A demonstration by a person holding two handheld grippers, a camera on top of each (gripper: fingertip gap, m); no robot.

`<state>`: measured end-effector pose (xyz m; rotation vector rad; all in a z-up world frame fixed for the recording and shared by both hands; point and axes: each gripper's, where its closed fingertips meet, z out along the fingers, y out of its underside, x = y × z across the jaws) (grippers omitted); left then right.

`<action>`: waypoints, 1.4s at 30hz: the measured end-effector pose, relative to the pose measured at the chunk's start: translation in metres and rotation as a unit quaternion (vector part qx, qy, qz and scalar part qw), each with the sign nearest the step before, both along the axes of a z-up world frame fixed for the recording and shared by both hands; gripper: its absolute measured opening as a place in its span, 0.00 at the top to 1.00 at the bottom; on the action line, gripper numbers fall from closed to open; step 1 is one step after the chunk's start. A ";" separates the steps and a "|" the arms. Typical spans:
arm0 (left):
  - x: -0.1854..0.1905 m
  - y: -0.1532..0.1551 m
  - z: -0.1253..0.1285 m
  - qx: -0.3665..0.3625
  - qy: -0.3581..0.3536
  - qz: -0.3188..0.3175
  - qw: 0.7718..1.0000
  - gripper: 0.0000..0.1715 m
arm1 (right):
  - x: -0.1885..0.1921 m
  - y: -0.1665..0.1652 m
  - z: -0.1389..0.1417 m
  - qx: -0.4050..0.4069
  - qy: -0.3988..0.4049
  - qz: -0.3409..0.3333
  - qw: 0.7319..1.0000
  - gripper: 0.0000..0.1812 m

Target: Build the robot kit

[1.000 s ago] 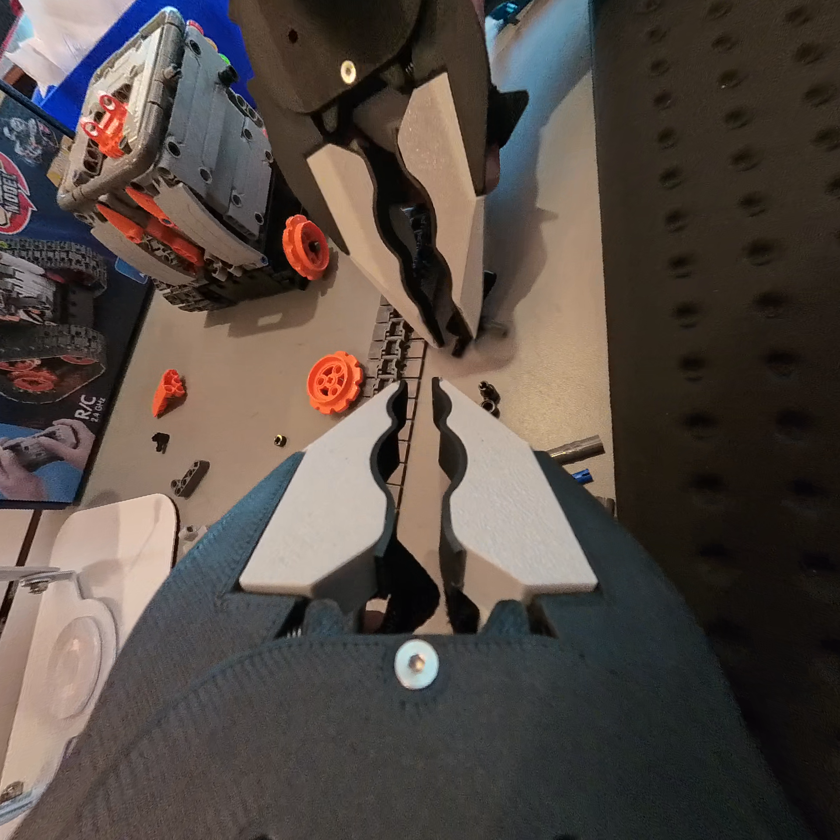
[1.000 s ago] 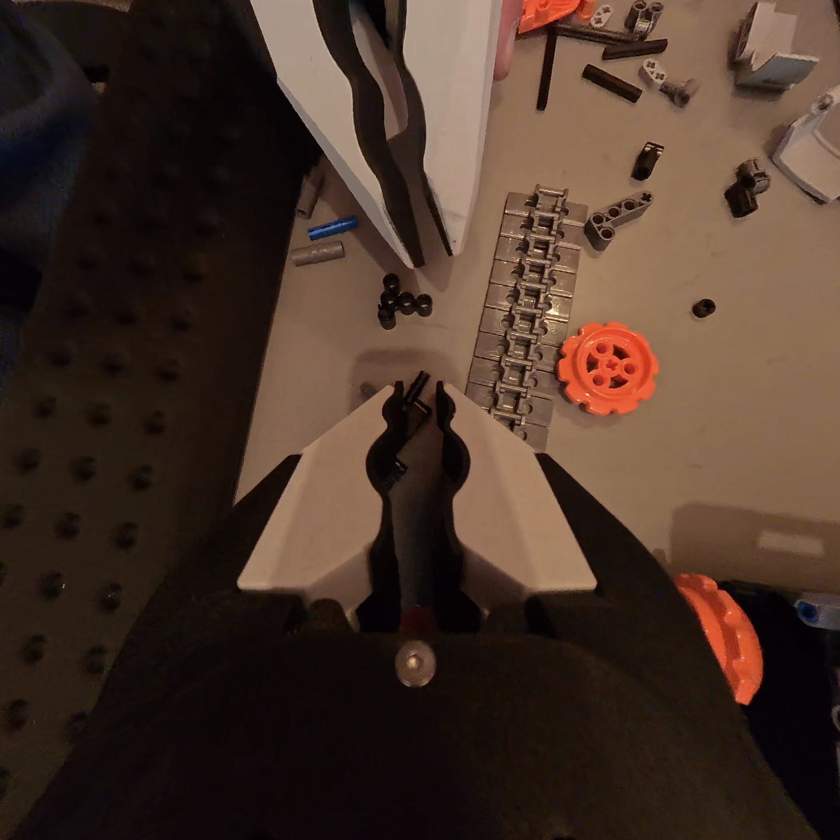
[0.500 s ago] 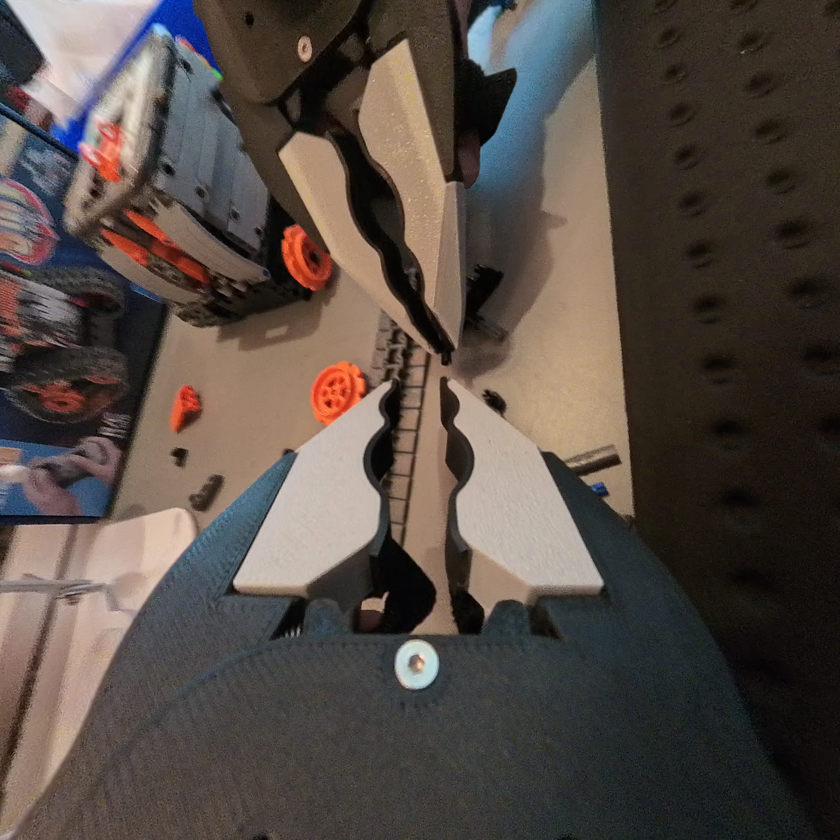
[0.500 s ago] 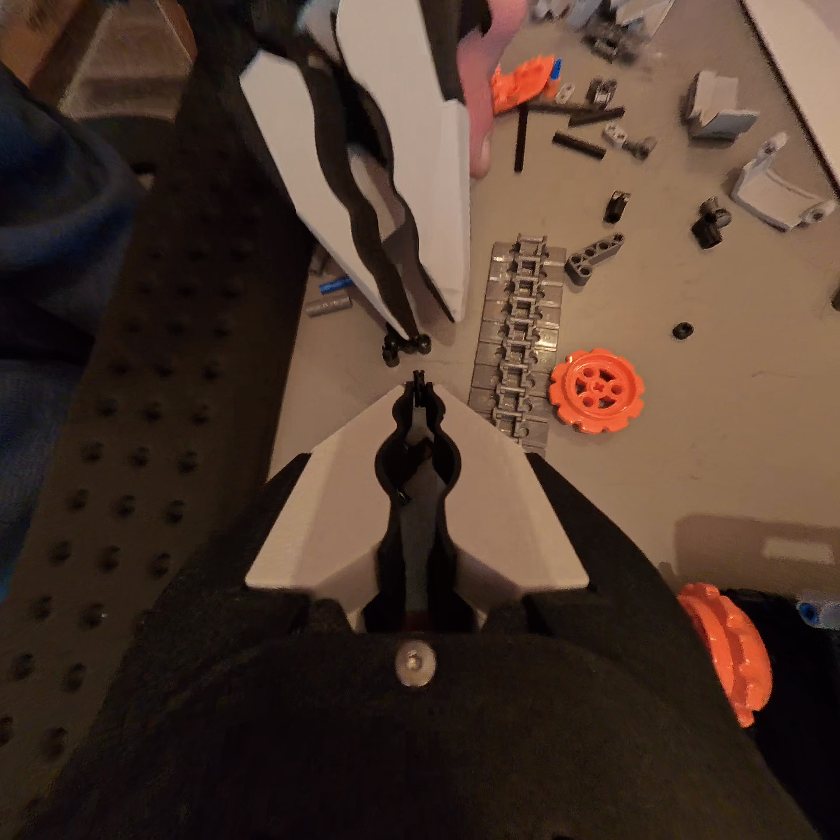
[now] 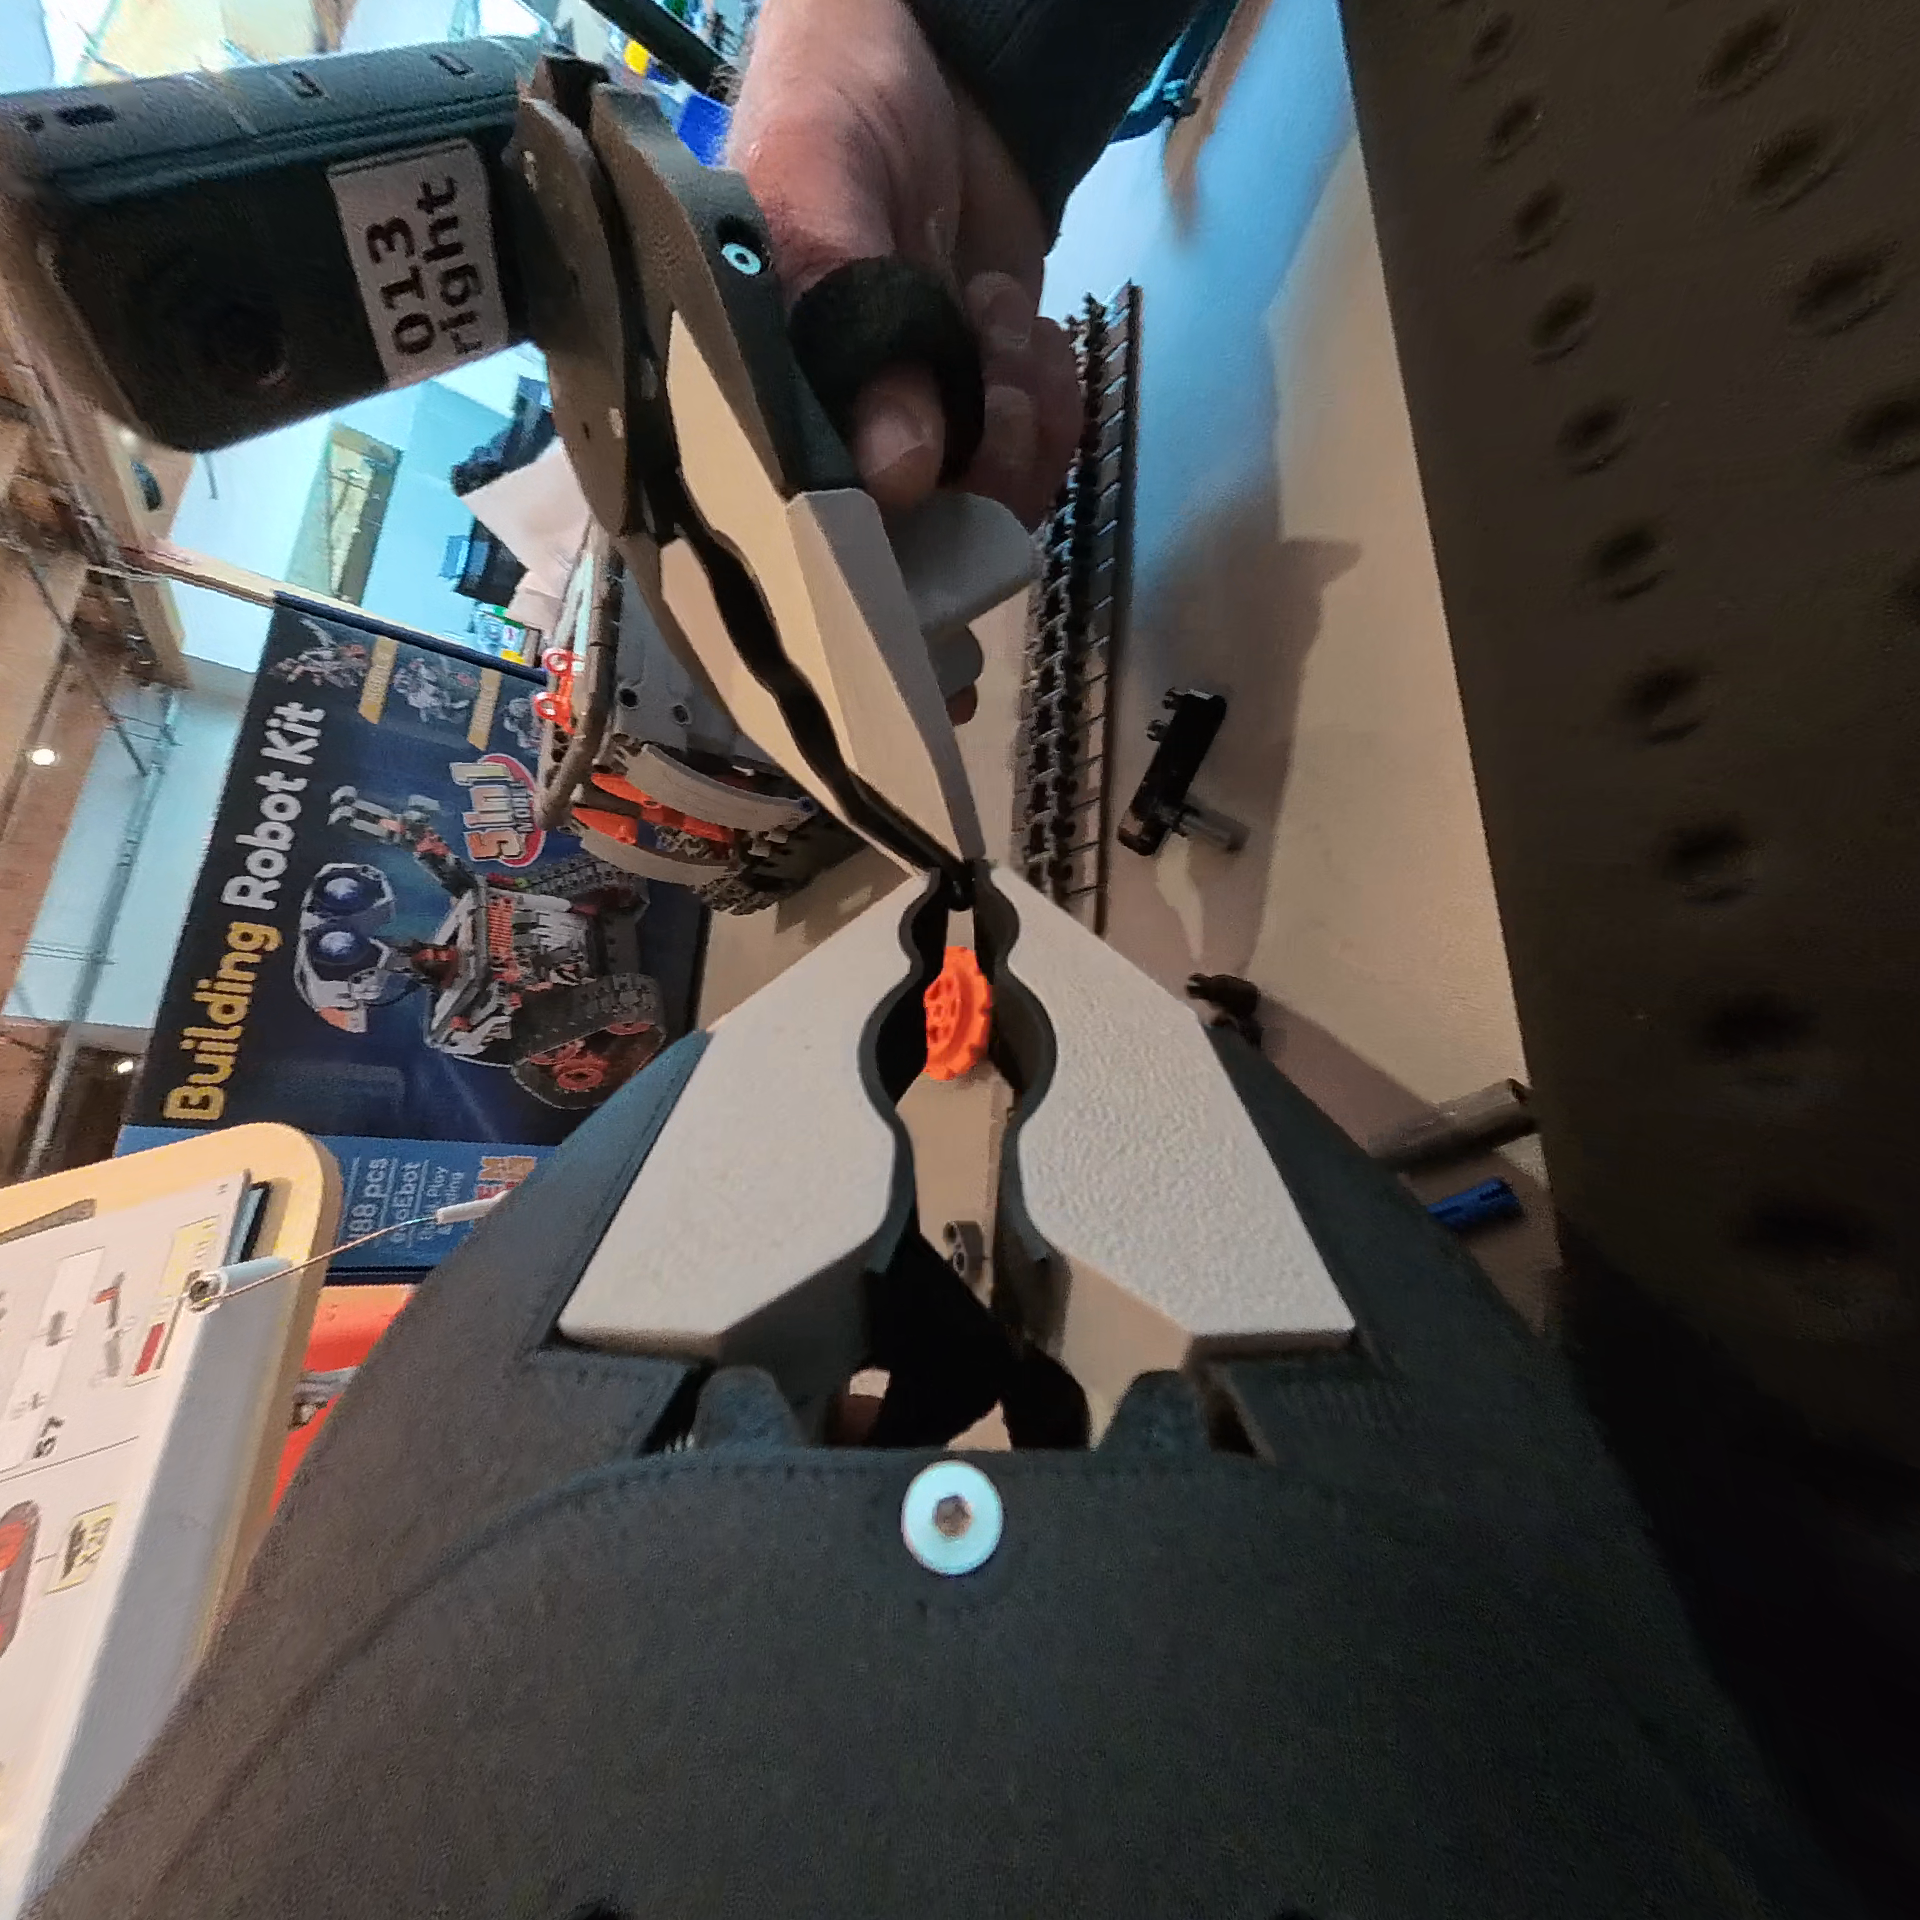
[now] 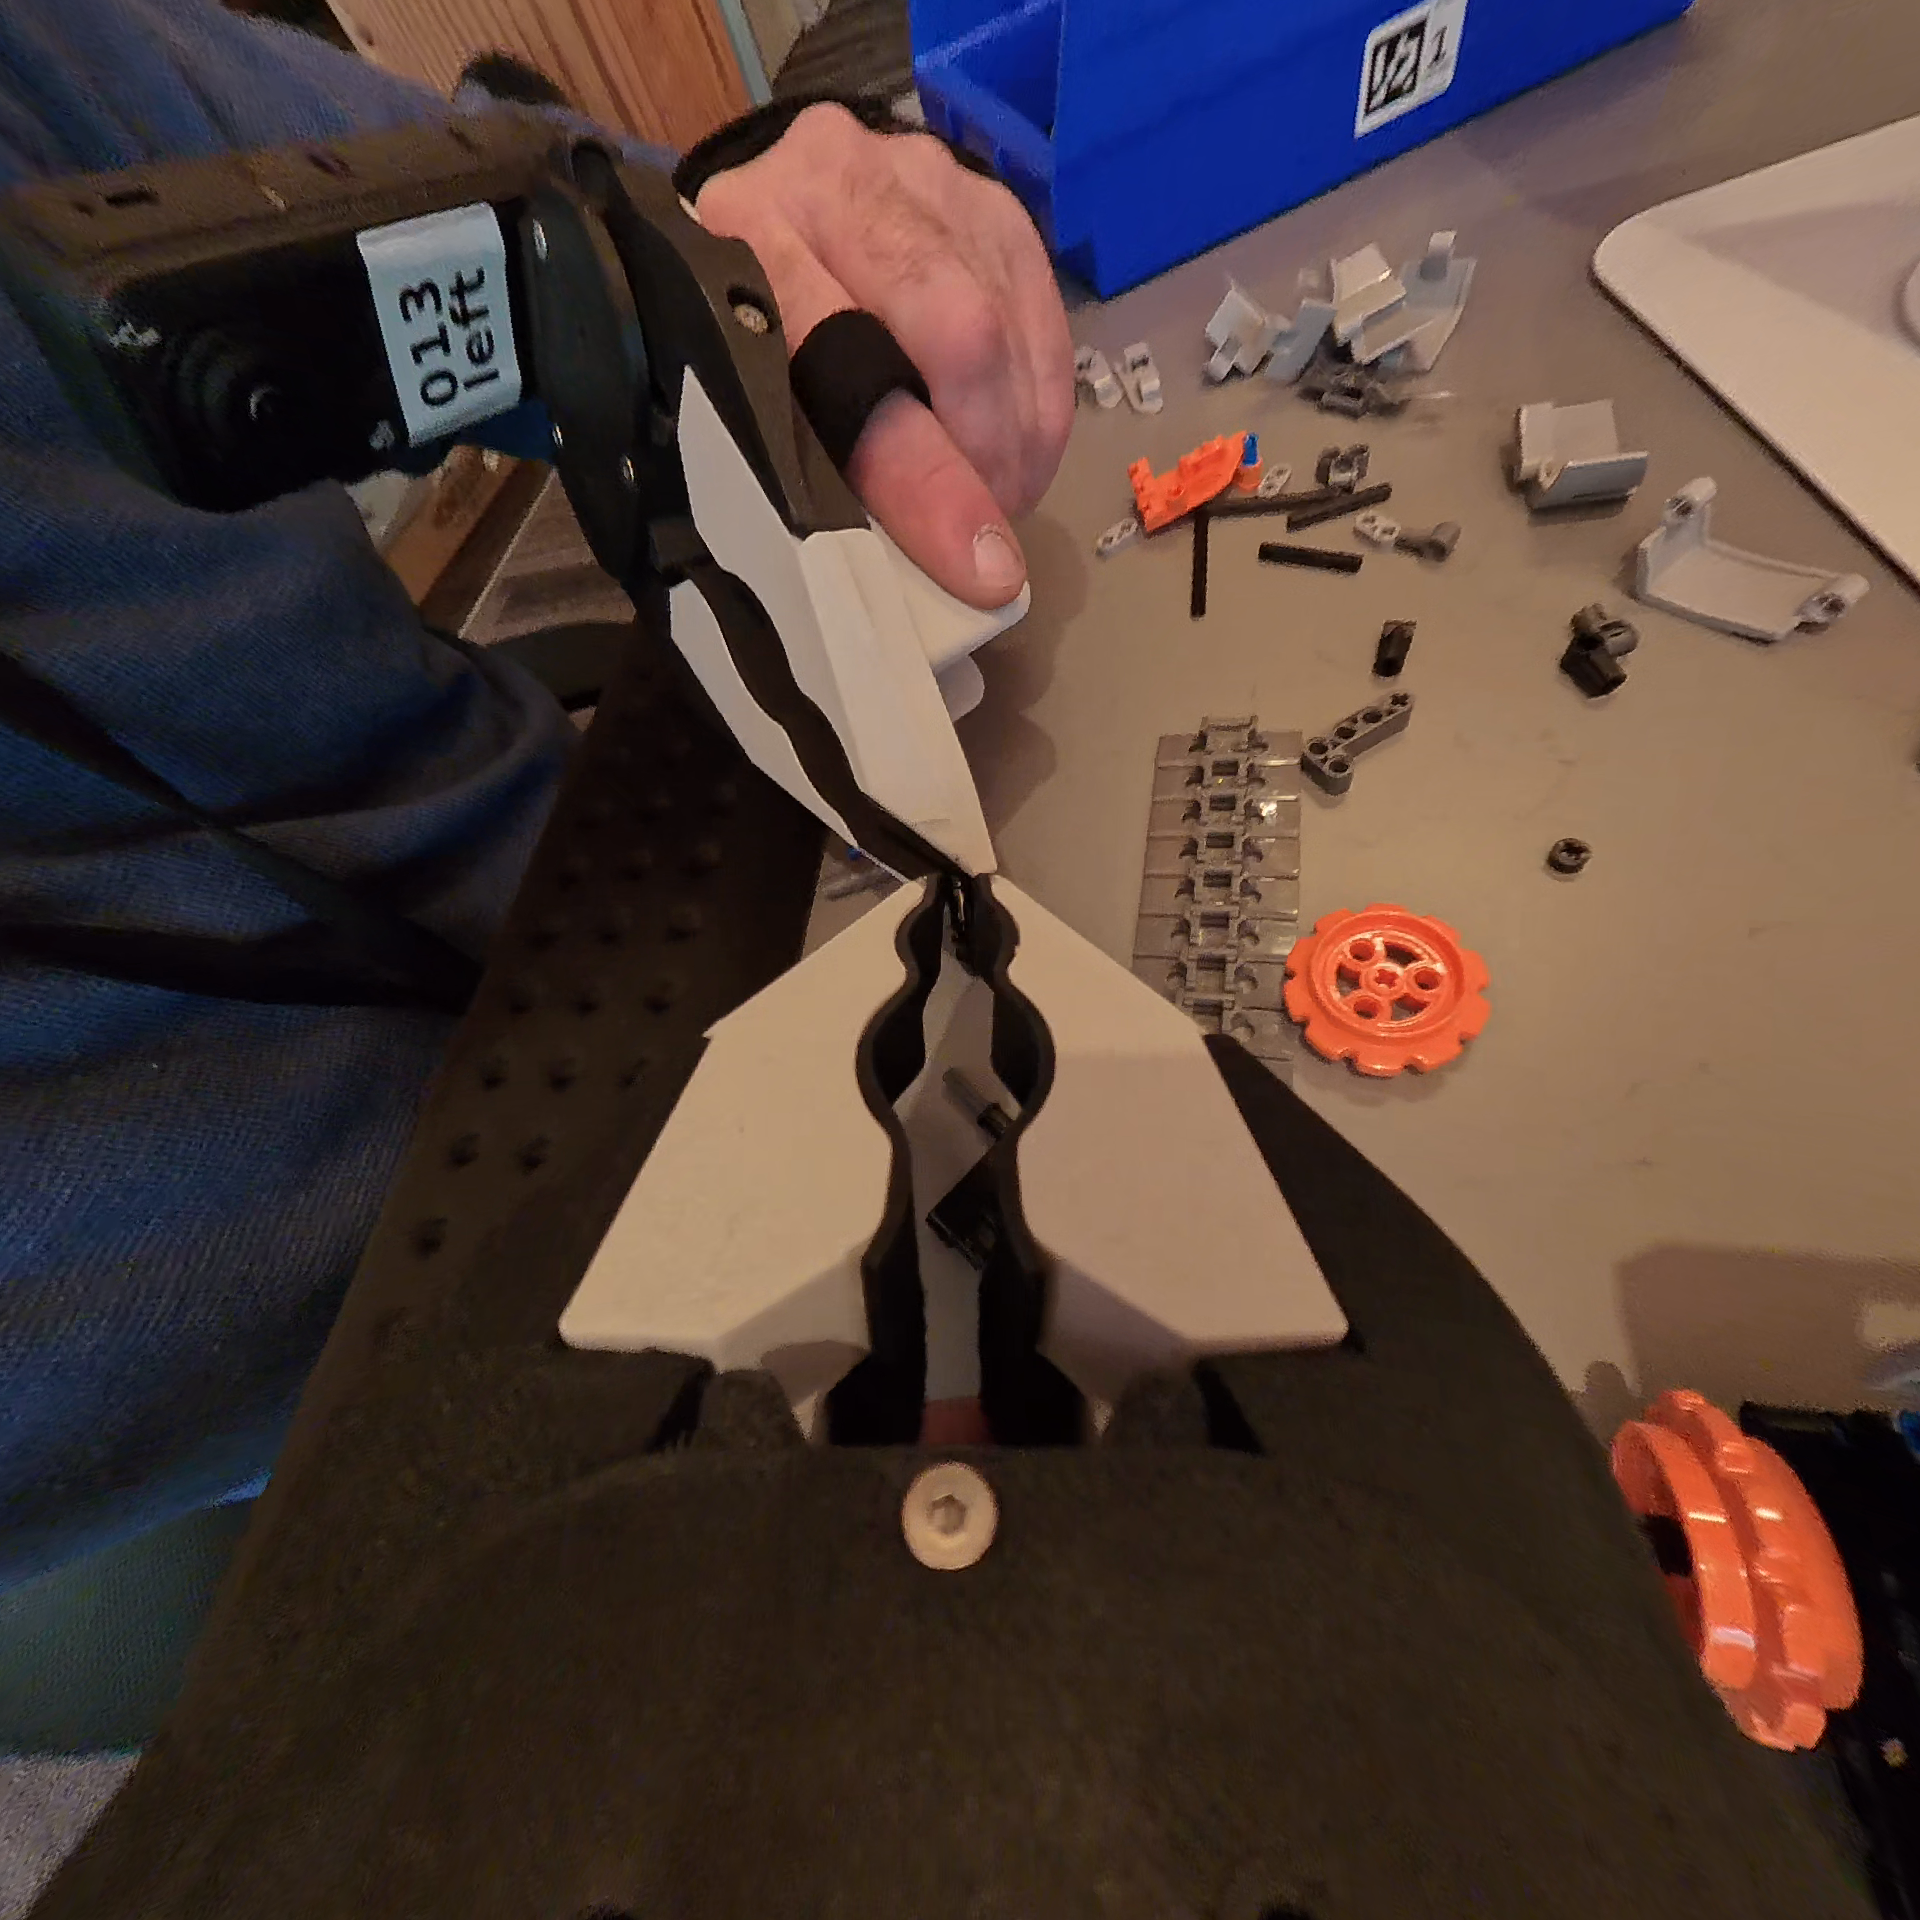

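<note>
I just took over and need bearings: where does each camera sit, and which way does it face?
Left wrist view: on the left gripper, facing the right gripper, its hand, the tracked model.
Right wrist view: on the right gripper, facing the left gripper, its hand, loose parts.
Shared: touching tips, orange gear, track strip.

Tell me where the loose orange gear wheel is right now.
In the right wrist view the orange gear wheel lies flat on the grey table, right of the right gripper, touching the grey track strip.
</note>
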<state>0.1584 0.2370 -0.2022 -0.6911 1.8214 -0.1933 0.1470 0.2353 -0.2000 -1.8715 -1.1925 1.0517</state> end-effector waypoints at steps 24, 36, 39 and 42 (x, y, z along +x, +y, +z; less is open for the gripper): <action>0.000 0.005 0.030 -0.005 -0.077 0.017 0.997 0.98 | 0.002 0.006 0.031 -0.027 0.113 -0.016 0.993 0.98; 0.000 0.006 0.034 -0.007 -0.089 0.019 0.996 0.98 | 0.001 0.006 0.033 -0.013 0.111 -0.020 0.994 0.99; 0.000 0.006 0.029 -0.018 -0.077 0.019 0.997 0.98 | 0.001 0.007 0.029 -0.004 0.097 -0.021 0.995 0.99; -0.008 0.011 0.024 -0.079 -0.047 0.021 0.996 0.93 | 0.000 0.007 0.026 0.013 0.077 -0.020 0.997 0.99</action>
